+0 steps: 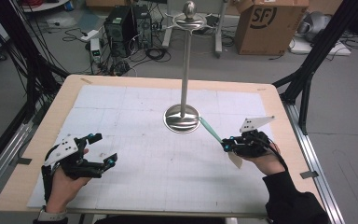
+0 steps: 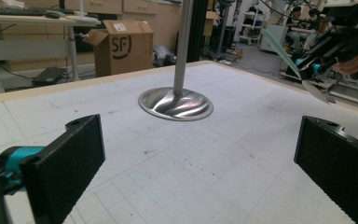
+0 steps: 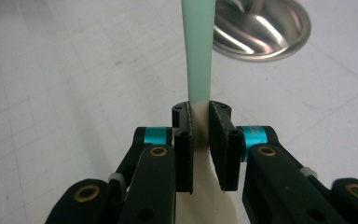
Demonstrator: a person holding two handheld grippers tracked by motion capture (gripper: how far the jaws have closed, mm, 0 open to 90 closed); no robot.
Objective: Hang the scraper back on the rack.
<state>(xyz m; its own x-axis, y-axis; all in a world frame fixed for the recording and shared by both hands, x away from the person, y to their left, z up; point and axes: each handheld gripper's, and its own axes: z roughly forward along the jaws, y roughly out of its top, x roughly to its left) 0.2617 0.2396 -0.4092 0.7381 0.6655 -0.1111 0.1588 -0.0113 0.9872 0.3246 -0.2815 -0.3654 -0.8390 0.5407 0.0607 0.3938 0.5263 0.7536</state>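
A steel stand with a round base and a tall pole rises from the middle of the white grid mat. My right gripper is shut on a utensil with a mint-green handle that points at the stand's base and a cream blade toward the hand. In the right gripper view the jaws pinch it where the green handle meets the cream part, just short of the base. My left gripper is open over the mat's front left, jaws wide and holding nothing, facing the base.
The mat covers a wooden table. Beyond it on the floor are a cardboard box, a computer tower and cables. A black frame leg stands at the table's right back corner.
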